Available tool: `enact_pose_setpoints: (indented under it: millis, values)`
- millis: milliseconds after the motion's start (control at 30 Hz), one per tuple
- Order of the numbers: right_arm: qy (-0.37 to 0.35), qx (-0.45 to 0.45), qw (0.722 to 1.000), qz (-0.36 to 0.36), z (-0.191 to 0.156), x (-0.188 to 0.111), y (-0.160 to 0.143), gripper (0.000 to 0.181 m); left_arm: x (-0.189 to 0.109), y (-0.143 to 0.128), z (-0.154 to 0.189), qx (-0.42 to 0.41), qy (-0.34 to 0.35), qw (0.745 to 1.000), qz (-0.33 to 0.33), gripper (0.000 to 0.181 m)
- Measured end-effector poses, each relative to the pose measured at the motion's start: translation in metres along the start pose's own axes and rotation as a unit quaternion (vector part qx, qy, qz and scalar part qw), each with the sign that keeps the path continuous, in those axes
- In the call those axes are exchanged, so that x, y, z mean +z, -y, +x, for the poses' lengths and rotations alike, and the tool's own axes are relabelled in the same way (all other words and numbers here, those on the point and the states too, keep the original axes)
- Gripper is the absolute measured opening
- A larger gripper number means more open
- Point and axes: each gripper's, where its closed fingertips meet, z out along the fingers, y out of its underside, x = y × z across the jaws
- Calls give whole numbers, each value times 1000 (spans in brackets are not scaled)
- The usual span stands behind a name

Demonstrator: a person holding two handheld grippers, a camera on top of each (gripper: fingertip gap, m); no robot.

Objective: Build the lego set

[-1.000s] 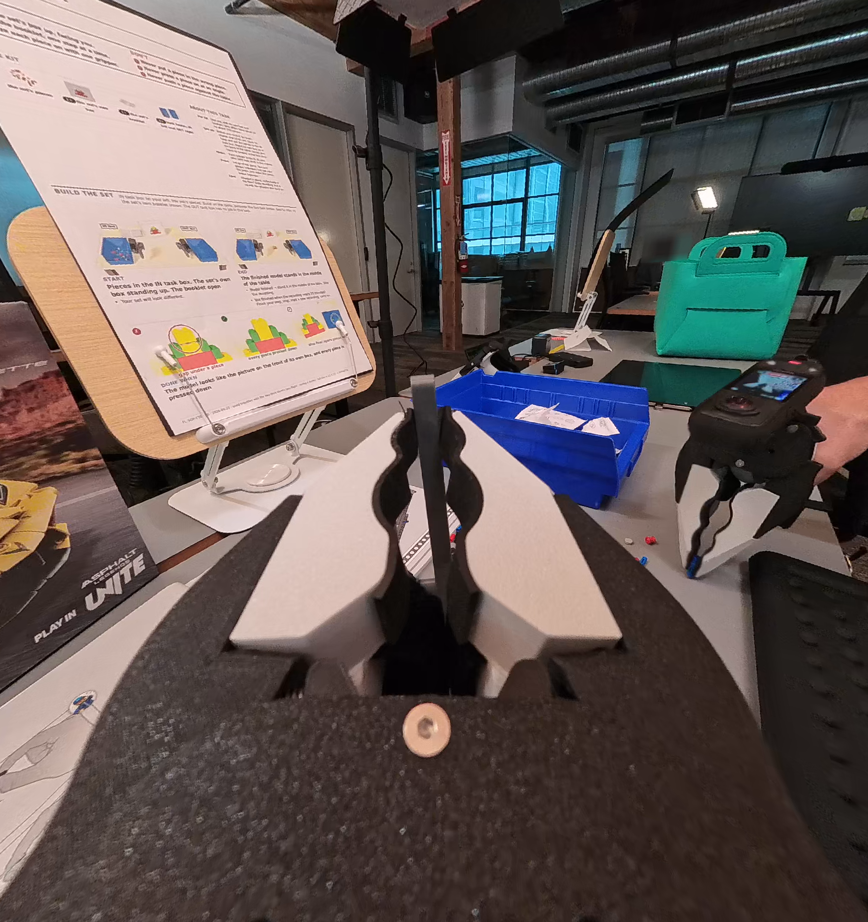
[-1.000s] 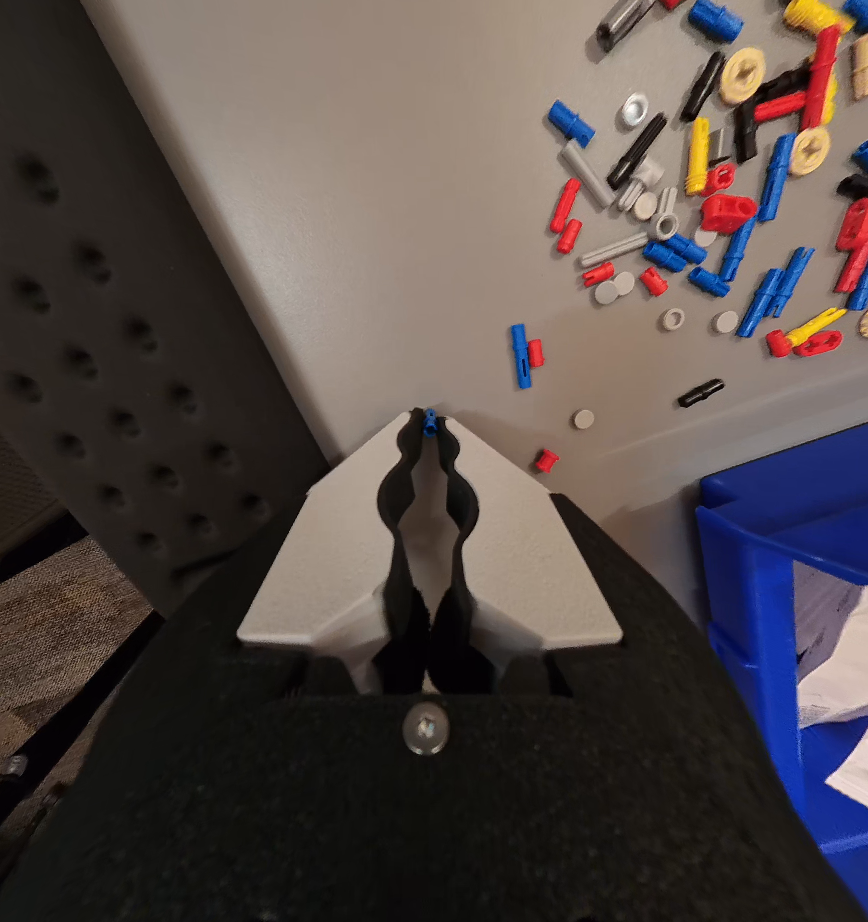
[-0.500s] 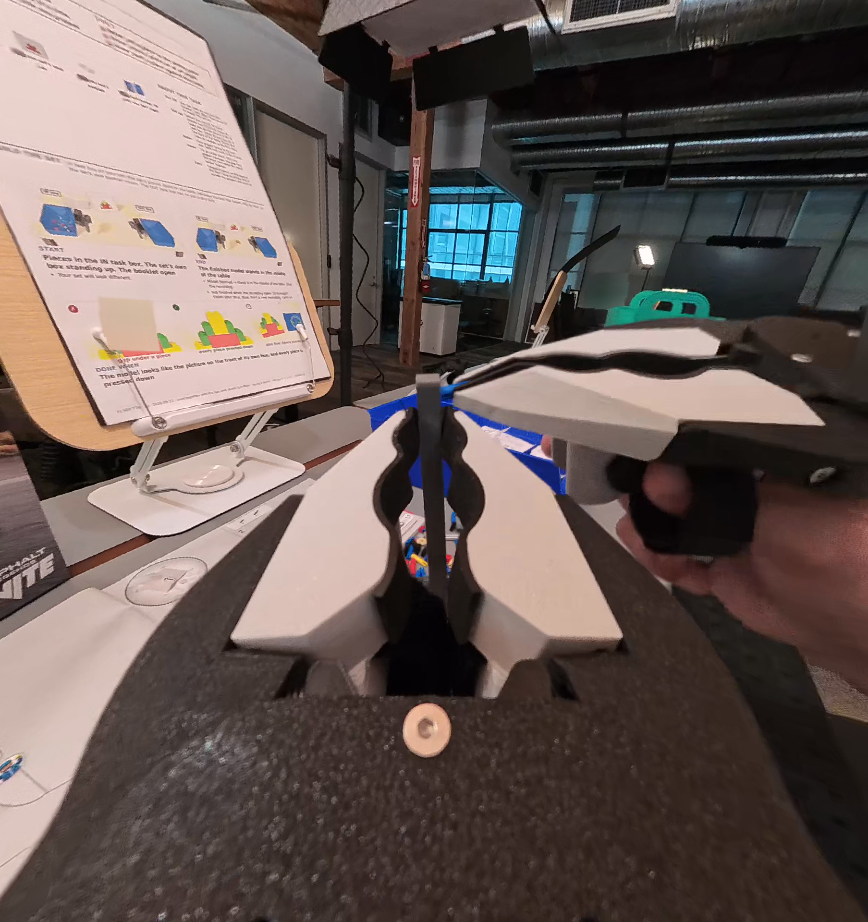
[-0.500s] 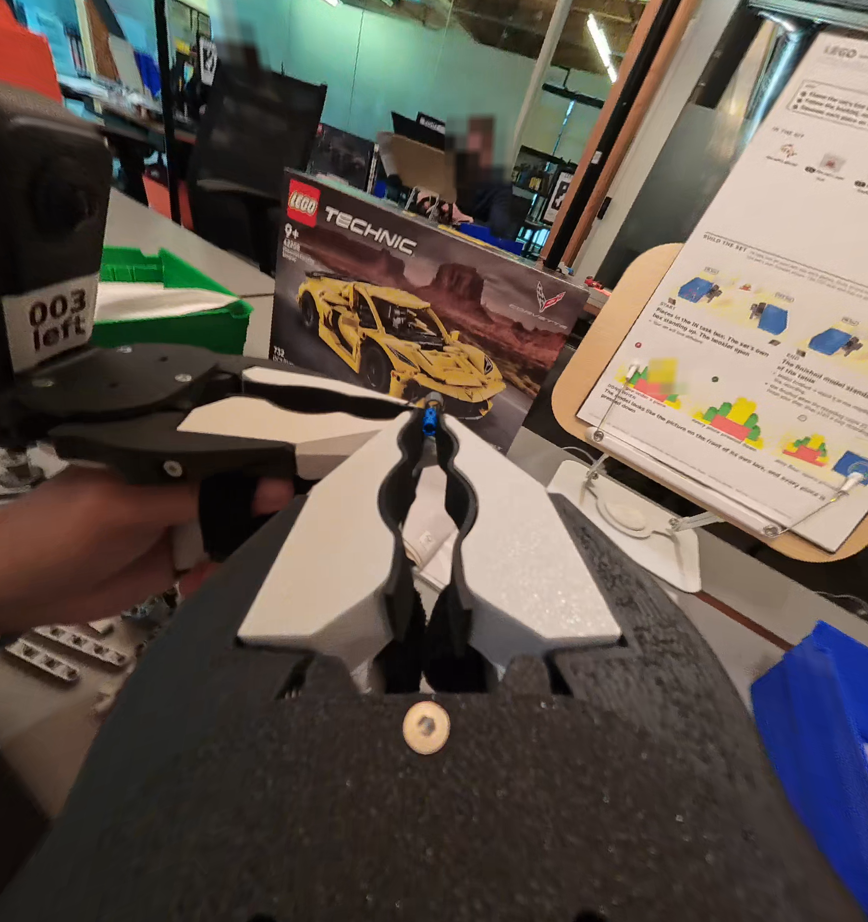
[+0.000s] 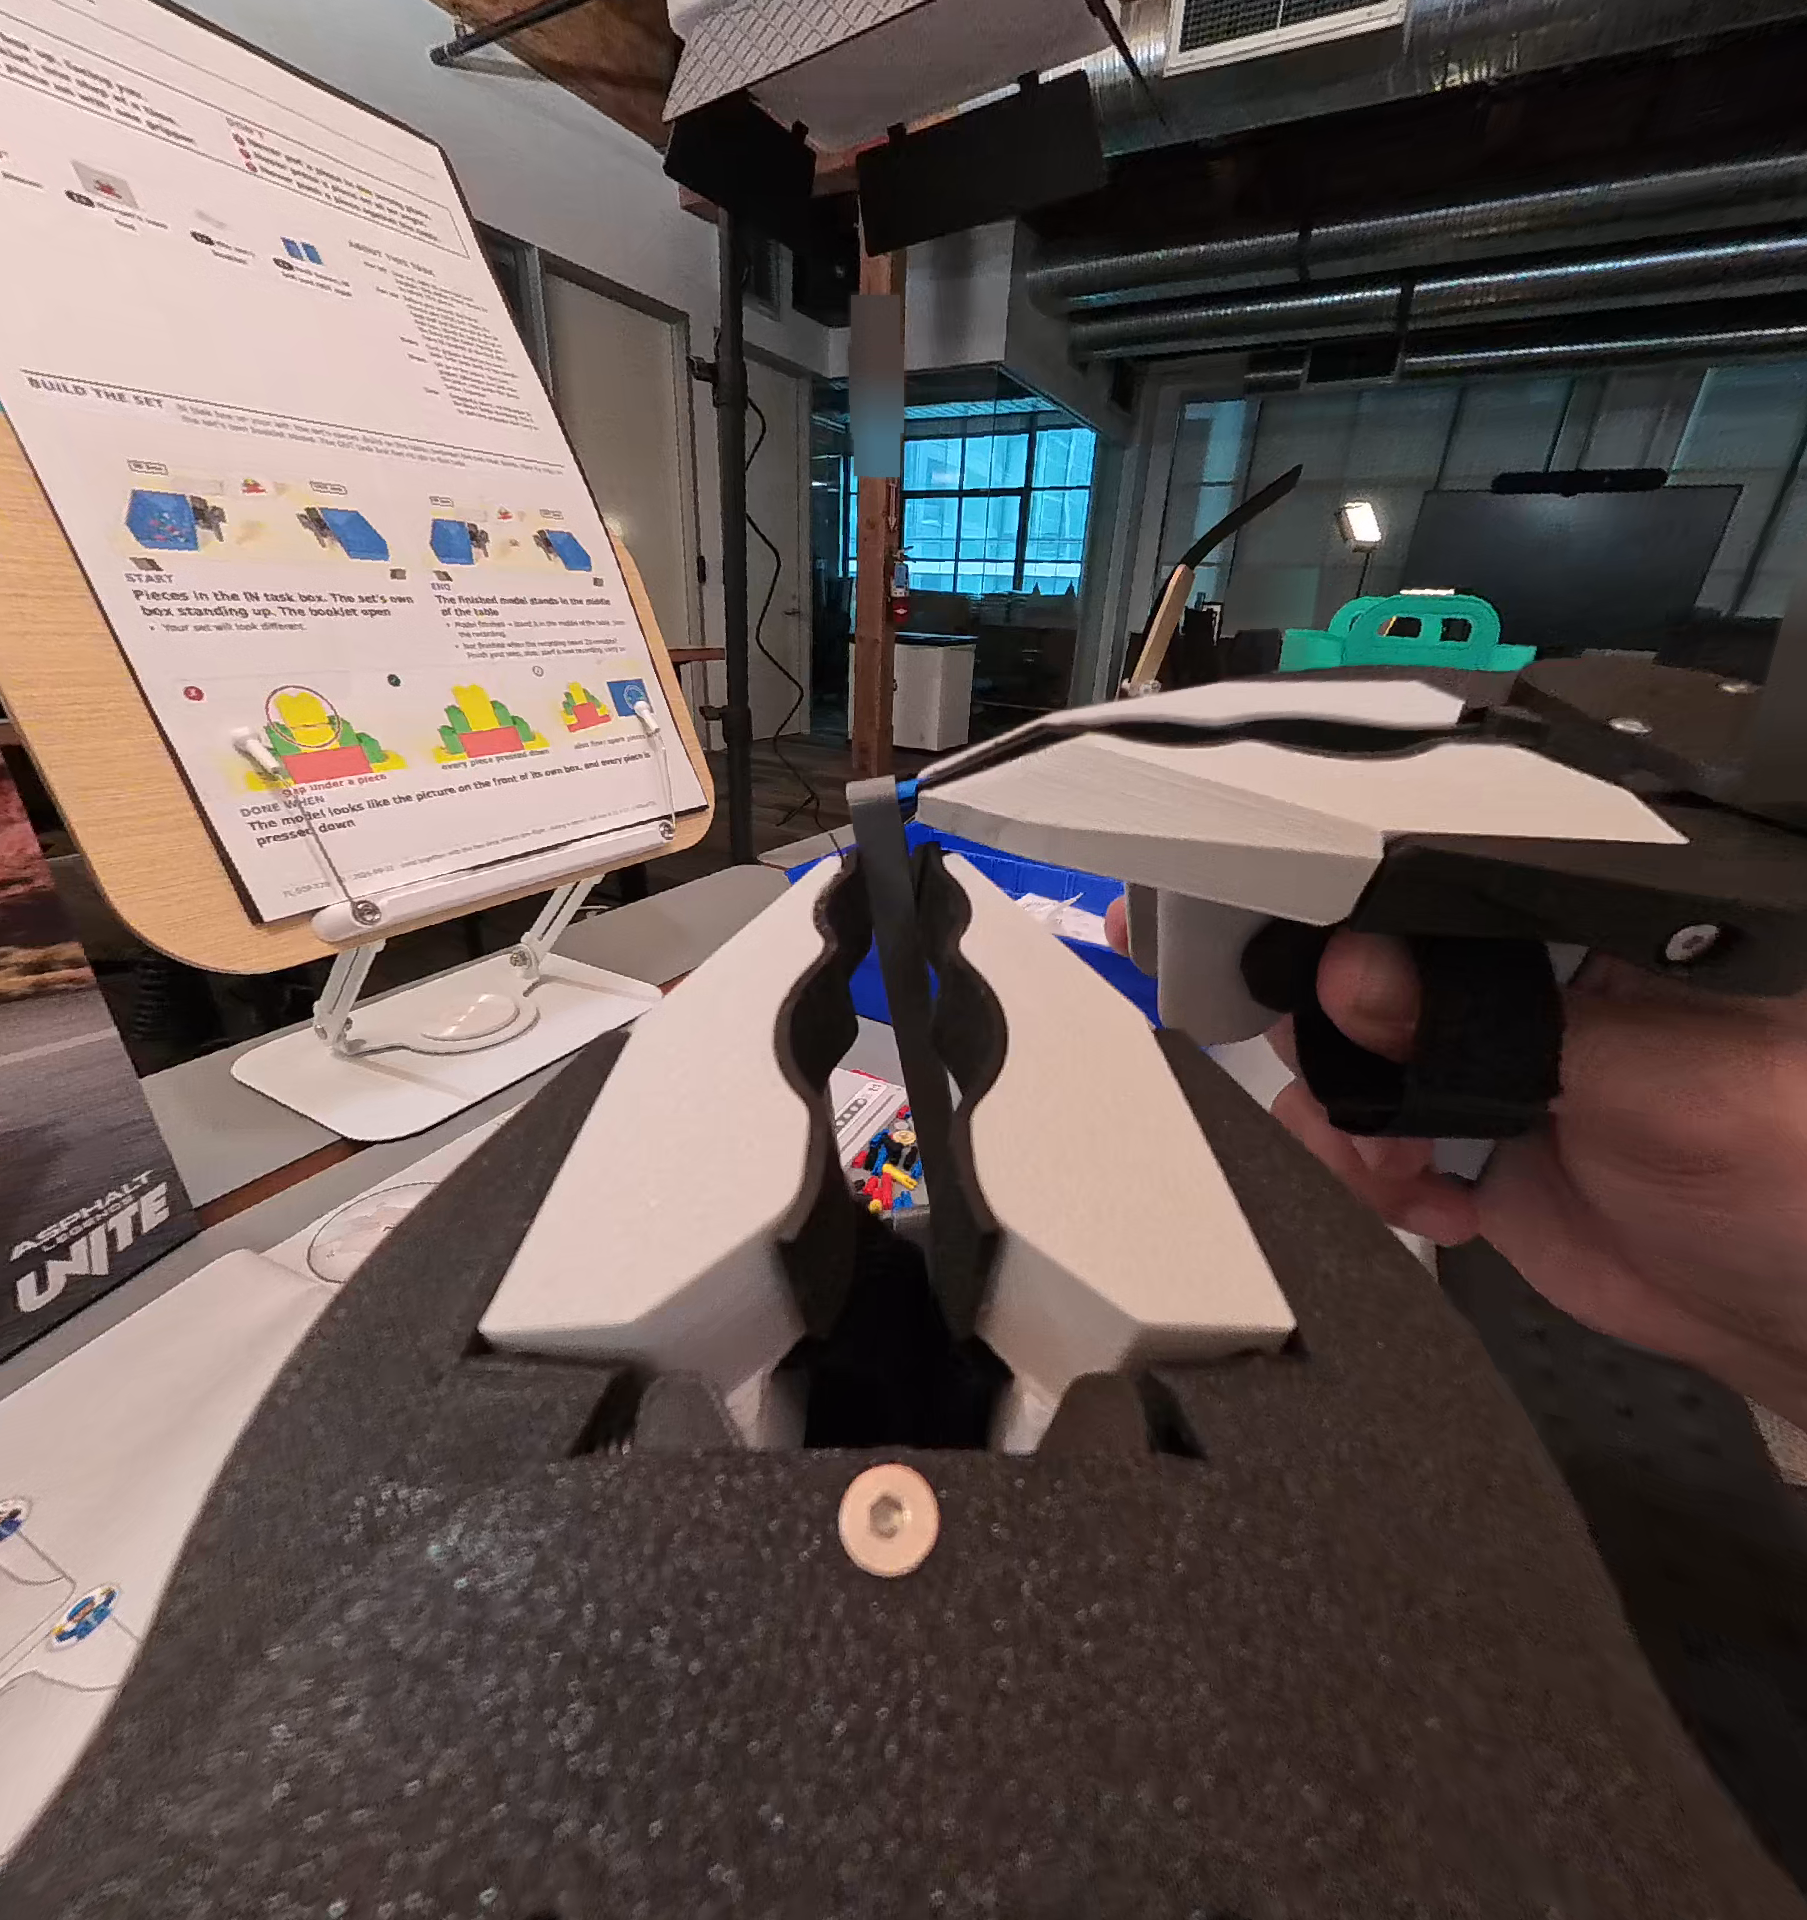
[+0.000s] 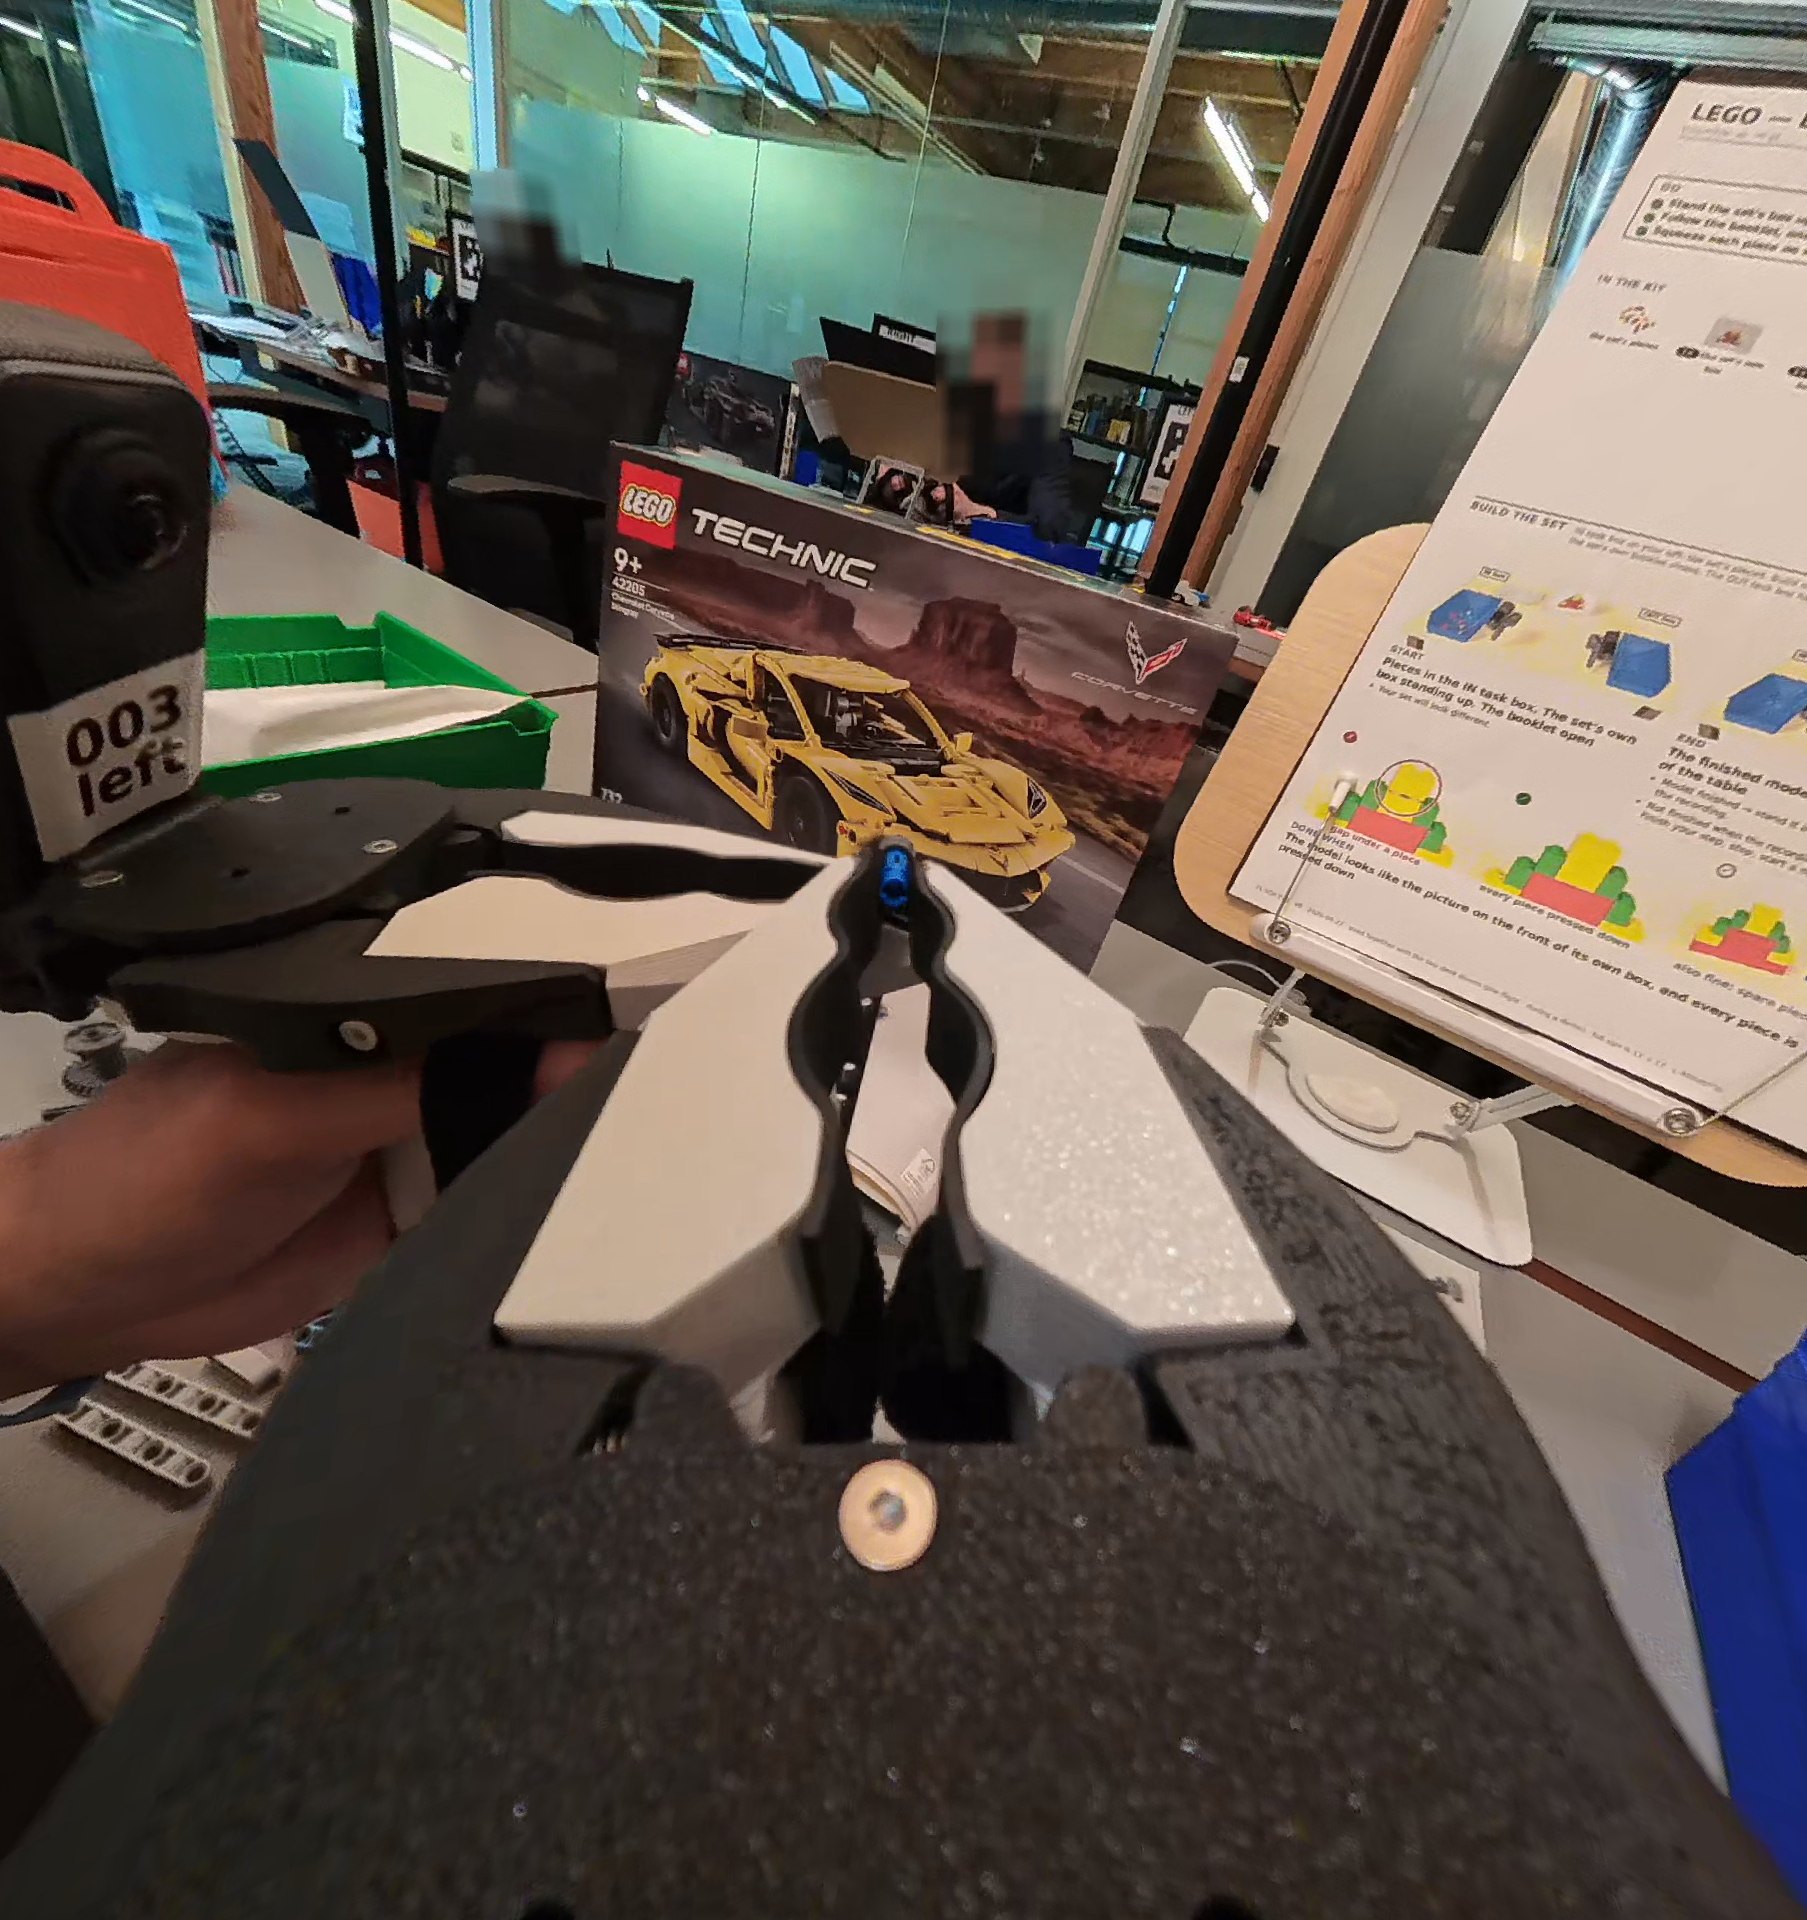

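Lego pieces in hand: a black beam (image 5: 904, 997) stands upright, pinched in the left gripper (image 5: 894, 831); a small blue pin (image 6: 893, 873) sits at the very tip of the right gripper (image 6: 891, 883) — both held up above the tabletop (image 6: 359, 582), tips almost touching.
Left gripper state: narrow, closed on the beam, whose upper end pokes out past the fingertips.
Right gripper state: narrow, pinching the pin, which points toward the beam's top end.
Step in hand: by my judgement, seating the pin into a hole near the beam's top — the pin looks brought up to it but not yet pressed home.
Next move calls for: lining the pin square with the hole, then a straight push while the left grip holds the beam from twisting; the pin is held by little, so it could slip.
Left wrist view only: the beam's full length, loose coloured pieces (image 5: 883, 1164) on the tabletop below, a blue bin (image 5: 1034, 883) behind; the pin itself is hidden.
Right wrist view only: the pin clearly, the set's box (image 6: 909, 707) standing near the far edge, a green tray (image 6: 379, 707), grey beams (image 6: 151, 1423) lying by the near-left edge.
Both views: the instruction sheet (image 5: 286, 468) on its stand.
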Motion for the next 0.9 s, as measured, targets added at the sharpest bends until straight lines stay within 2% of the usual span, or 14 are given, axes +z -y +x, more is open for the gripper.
enact_pose_setpoints:
  millis: [100, 367, 467, 633, 800, 900]
  values:
    - [-3, 10, 1000, 16, -1, -1, 1, 4, -1, 1, 0, 23, 16, 1000, 2, 7]
    - [37, 125, 991, 41, -5, -5, 5, 4, -3, 5, 3, 50, 31, 998, 18, 7]
    - [24, 90, 995, 34, -4, -6, 5, 4, -3, 6, 3, 99, 42, 994, 11, 8]
    - [25, 78, 996, 39, -5, -7, 7, 4, -4, 9, 6, 71, 36, 996, 26, 8]
    - [91, 206, 973, 53, -8, -10, 12, 4, -7, 13, 7, 120, 58, 990, 36, 8]
    - [113, 230, 965, 54, -8, -11, 10, 4, -6, 11, 6, 158, 69, 985, 27, 8]
